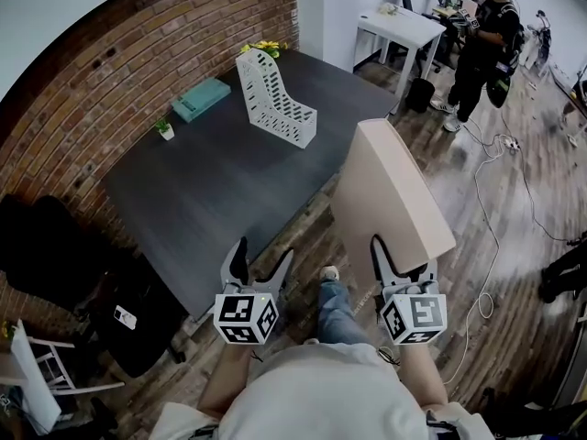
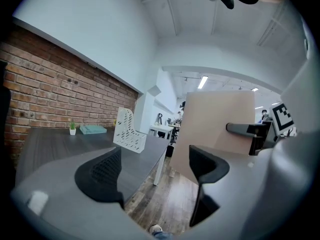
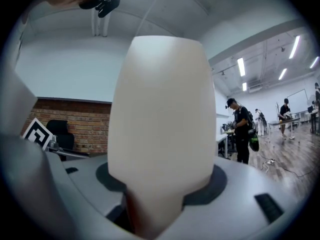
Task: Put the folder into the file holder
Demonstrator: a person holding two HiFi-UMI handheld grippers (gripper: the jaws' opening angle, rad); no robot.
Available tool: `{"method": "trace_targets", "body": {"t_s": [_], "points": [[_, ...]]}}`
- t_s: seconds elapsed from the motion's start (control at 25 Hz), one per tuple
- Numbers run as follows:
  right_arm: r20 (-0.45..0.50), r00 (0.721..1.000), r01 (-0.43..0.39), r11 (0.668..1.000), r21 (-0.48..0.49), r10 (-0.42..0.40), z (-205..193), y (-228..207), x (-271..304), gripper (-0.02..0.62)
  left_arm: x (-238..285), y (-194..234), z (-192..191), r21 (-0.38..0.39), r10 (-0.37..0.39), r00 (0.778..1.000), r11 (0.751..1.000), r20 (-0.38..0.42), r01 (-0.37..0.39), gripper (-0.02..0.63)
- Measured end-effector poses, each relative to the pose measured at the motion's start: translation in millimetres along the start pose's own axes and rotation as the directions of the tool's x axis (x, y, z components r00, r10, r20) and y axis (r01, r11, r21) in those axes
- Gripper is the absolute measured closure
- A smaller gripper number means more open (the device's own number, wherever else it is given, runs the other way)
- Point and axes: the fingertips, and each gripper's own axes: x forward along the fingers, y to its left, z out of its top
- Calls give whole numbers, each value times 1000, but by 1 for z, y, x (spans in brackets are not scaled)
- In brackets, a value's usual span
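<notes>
The right tongs (image 1: 404,262) pinch the folder (image 1: 390,186) by its lower end and hold it upright in the air, over the floor just off the desk's (image 1: 211,209) edge nearest the person. The left tongs (image 1: 263,257) are spread with nothing between them, hovering by that same edge. The holder (image 1: 275,99) stands empty toward the desk's far corner, open side up, well apart from the folder. By my reading, only 1 step is done: the folder is in hand. Carrying it across the desk, lining it up with the holder's opening and lowering it in are left.
</notes>
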Motion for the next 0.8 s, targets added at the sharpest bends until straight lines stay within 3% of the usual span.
{"method": "trace_targets", "body": {"t_s": [0.8], "points": [[46, 984, -168, 985, -43, 170, 43, -53, 219, 316, 162, 70, 62, -49, 145, 987, 989, 62, -142, 196]]}}
